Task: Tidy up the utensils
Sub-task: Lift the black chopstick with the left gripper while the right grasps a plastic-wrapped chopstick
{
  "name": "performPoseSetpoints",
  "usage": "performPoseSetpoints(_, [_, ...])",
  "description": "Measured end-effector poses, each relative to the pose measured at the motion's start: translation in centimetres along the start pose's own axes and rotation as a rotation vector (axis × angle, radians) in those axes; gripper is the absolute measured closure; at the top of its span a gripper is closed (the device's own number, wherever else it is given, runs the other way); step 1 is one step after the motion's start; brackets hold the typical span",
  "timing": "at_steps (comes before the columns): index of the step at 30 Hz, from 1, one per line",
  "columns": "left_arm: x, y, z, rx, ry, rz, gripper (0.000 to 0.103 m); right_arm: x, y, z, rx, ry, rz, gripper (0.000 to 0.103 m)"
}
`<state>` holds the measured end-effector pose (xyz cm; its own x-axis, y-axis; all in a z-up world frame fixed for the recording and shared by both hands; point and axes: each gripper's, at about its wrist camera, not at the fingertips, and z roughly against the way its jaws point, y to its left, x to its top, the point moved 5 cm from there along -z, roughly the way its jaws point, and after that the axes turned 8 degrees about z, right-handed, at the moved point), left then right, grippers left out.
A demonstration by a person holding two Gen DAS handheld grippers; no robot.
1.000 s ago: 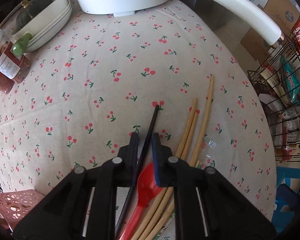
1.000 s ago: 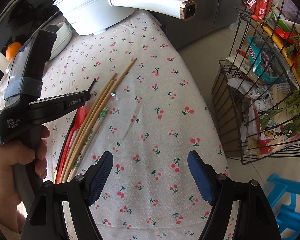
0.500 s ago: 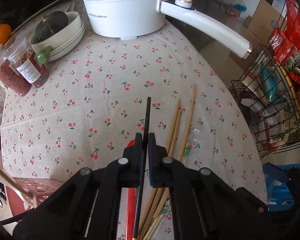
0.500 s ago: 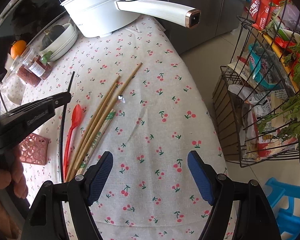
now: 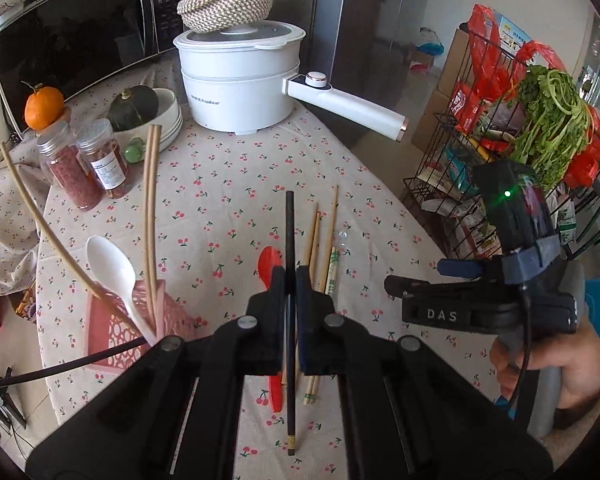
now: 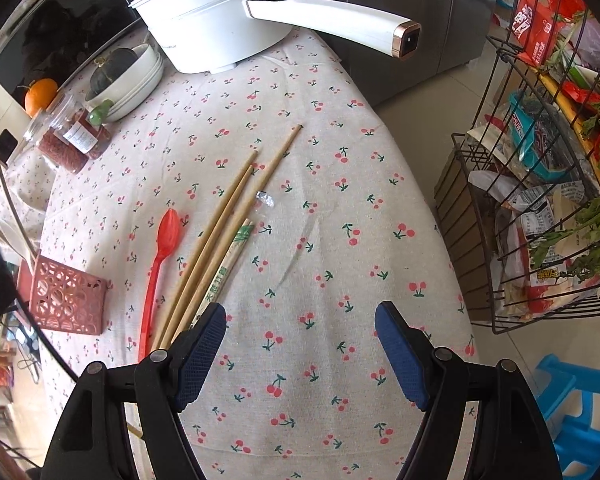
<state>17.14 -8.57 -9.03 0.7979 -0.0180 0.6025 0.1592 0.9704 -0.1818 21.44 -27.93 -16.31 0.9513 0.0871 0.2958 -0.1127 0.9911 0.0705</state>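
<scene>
My left gripper (image 5: 289, 280) is shut on a black chopstick (image 5: 289, 228) and holds it lifted above the table, pointing away from me. Below it lie a red spoon (image 5: 269, 264) and several wooden chopsticks (image 5: 323, 236); they also show in the right wrist view as the red spoon (image 6: 162, 248) and the wooden chopsticks (image 6: 224, 232). A pink perforated holder (image 5: 112, 328) at the left holds a white spoon (image 5: 110, 268) and wooden chopsticks (image 5: 151, 208). My right gripper (image 6: 300, 344) is open and empty above the cherry-print cloth.
A white electric pot (image 5: 240, 80) with a long handle stands at the back. Two spice jars (image 5: 96, 164), bowls with a squash (image 5: 140, 112) and an orange (image 5: 43, 108) stand at the back left. A wire rack (image 6: 540, 200) of groceries stands off the table's right edge.
My left gripper closed on the black chopstick and lifted it off the table, rising and pulling back. The pink holder came into view. My right gripper stayed open and barely moved.
</scene>
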Motion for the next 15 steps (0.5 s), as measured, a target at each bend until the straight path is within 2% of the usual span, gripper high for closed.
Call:
performPoseSetpoints(9, [-1.7,2.5,3.9,-0.009,-0.115,0.001,0.097,1.7,1.4,-1.7,0.006,-0.033,-0.014,0.025])
performPoseSetpoints(12, [-1.7,3.4,4.6,-0.029,-0.103,0.027,0.097,2.5,1.3,-2.7,-0.013,-0.036,-0.023,0.027])
performPoseSetpoints(15, [-1.7,4.2,5.2,-0.045,-0.099,0.045,0.097,3.4,1.1,-3.7,-0.009,-0.032,-0.045,0.040])
